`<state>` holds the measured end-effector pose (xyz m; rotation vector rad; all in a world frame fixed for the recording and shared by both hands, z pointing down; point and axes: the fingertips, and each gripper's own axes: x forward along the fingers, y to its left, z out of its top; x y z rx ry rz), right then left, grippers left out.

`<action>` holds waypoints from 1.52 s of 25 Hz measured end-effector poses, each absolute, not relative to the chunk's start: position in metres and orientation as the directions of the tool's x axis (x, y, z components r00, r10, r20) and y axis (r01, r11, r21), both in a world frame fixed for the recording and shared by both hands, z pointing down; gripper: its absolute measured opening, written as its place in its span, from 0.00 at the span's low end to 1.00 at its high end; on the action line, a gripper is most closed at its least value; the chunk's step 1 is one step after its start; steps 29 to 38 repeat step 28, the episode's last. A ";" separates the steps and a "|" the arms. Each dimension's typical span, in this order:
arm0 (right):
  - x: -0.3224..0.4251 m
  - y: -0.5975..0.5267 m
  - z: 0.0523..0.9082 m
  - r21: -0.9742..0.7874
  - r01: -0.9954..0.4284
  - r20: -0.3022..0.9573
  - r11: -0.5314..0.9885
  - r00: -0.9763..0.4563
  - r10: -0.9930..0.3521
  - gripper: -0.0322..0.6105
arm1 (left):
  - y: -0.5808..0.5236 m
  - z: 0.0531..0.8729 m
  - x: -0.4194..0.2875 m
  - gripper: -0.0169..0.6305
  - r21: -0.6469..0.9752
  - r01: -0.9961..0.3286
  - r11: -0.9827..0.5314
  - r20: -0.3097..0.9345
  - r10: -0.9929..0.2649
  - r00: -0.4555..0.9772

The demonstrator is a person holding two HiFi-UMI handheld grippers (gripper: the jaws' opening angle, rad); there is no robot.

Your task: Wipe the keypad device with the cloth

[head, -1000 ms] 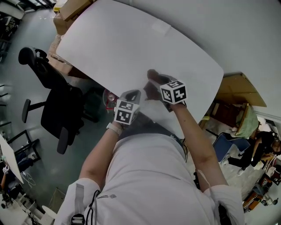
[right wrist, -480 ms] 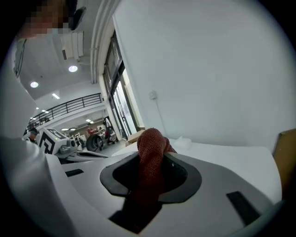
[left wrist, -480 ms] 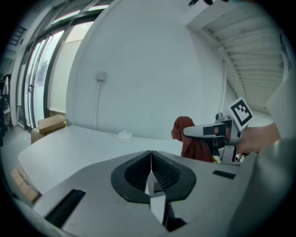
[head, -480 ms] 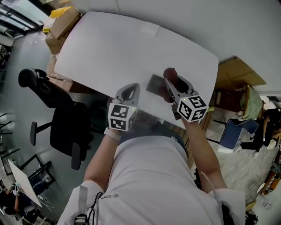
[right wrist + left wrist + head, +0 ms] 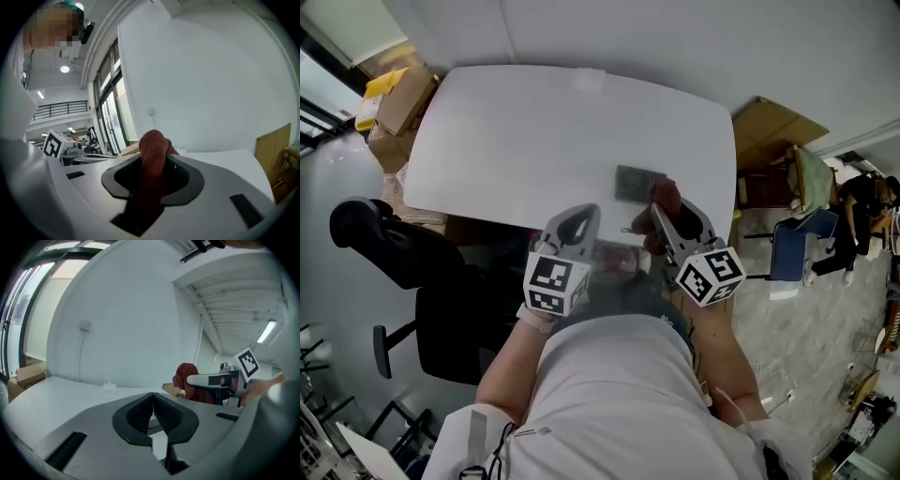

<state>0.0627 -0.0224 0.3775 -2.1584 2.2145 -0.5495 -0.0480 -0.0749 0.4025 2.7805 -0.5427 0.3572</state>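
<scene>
- Both grippers have risen off the white table (image 5: pixel 516 122) since a second ago and drawn back toward our chest. The right gripper (image 5: pixel 661 208) no longer lies over the keypad device (image 5: pixel 639 183), which has stayed put.
- Nearest us, both forearms reach forward from the body with elbows bent and wrists side by side. Each tool points away from us and only slightly down.
- Our left gripper (image 5: pixel 583 212) has its jaws pressed together on nothing. It hangs above the near table edge, to the left of the right one.
- Our right gripper pinches the red cloth (image 5: pixel 152 147), and a bunched wad pokes out past the tips.
- Just beyond the cloth, the keypad device lies flat near the right end of the table's near edge. Neither tool touches it.
- To wipe well, we judge that we should lower the right hand until the cloth wad, not the jaw tips, meets the keypad face. Then we should stroke across it lightly, and the free left tool could steady the device's edge so it doesn't slide.
</scene>
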 end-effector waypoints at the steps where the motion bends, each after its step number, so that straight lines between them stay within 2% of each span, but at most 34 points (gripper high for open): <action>1: 0.056 -0.017 0.372 -0.233 -0.972 0.232 -0.012 -0.044 -0.972 0.25 | -0.072 0.397 -0.050 0.04 0.224 -0.379 -0.898 0.279 -0.313 0.908; 6: 0.035 0.010 0.352 -0.136 -0.991 0.200 0.005 -0.032 -0.979 0.25 | -0.052 0.380 -0.055 0.04 0.210 -0.334 -0.919 0.229 -0.286 0.930; 15: 0.044 0.056 0.322 -0.095 -0.995 0.124 0.017 -0.029 -0.992 0.25 | -0.004 0.345 -0.031 0.04 0.222 -0.276 -0.935 0.115 -0.256 0.960; 25: 0.084 0.088 0.308 -0.166 -0.986 0.051 0.019 -0.028 -0.998 0.25 | 0.031 0.327 0.001 0.04 0.149 -0.308 -0.940 0.134 -0.289 0.948; 38: 0.094 0.096 0.306 -0.165 -0.986 0.043 0.021 -0.029 -0.999 0.25 | 0.038 0.327 0.010 0.04 0.139 -0.315 -0.939 0.136 -0.297 0.945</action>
